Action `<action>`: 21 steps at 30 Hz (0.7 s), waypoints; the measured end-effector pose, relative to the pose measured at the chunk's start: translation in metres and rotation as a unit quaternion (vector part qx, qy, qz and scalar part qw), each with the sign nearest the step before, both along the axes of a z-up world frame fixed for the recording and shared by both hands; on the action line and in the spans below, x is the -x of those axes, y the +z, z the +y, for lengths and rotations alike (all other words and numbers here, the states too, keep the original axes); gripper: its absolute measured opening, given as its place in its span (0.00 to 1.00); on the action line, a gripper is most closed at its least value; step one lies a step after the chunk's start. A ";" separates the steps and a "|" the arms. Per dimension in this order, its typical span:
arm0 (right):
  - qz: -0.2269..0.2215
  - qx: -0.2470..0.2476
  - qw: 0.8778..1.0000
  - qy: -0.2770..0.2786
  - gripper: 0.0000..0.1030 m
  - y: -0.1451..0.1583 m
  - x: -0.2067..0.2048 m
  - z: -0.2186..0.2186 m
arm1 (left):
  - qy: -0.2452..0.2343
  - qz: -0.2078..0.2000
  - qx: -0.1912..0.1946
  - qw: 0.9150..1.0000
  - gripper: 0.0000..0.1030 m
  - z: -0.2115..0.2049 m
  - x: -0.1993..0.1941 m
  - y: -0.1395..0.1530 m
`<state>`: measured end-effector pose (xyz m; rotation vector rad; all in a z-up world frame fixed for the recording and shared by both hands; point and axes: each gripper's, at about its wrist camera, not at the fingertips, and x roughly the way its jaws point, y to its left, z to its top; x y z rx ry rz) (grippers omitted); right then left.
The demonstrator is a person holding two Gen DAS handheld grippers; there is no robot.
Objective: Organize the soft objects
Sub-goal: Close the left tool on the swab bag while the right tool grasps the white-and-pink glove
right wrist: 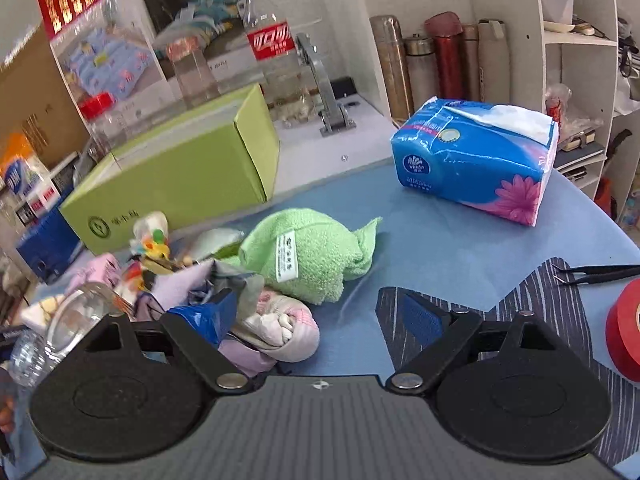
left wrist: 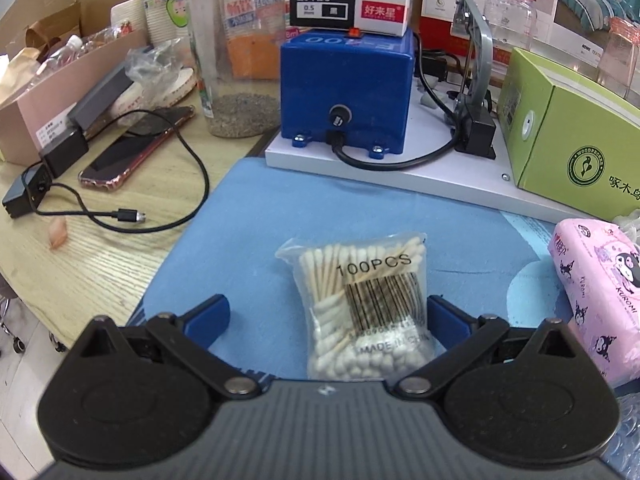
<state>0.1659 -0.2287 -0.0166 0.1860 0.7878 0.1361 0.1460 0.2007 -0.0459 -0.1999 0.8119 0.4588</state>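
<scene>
In the left wrist view a clear bag of cotton swabs (left wrist: 366,308) marked 100PCS lies on the blue mat (left wrist: 256,216). My left gripper (left wrist: 328,316) is open, with the bag between its blue fingers, nearer the right finger. A pink tissue pack (left wrist: 596,292) lies at the right. In the right wrist view my right gripper (right wrist: 324,316) is open. A pink rolled cloth (right wrist: 284,328) lies between its fingers by the left one. A green towel (right wrist: 312,252) lies just beyond. A blue Vinda tissue pack (right wrist: 476,160) stands farther right.
A blue machine (left wrist: 346,88) on a white base, a green box (left wrist: 568,136), a tall plastic jar (left wrist: 236,48), a phone (left wrist: 132,152) and cables crowd the far side. A glass jar (right wrist: 76,316), red tape roll (right wrist: 626,332), tweezers (right wrist: 596,272) and cola bottle (right wrist: 276,52) flank the right gripper.
</scene>
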 end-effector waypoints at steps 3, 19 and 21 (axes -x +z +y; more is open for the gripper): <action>0.006 0.004 1.000 0.022 0.74 -0.004 0.003 0.004 | -0.003 -0.005 -0.002 1.000 0.99 0.000 0.001 -0.001; 0.016 -0.017 0.996 0.081 0.74 0.027 -0.029 0.028 | 0.001 0.000 0.002 1.000 0.99 0.001 -0.001 -0.001; 0.014 -0.029 0.998 0.062 0.74 0.030 -0.016 0.006 | -0.001 0.001 0.003 1.000 0.99 0.001 -0.002 0.000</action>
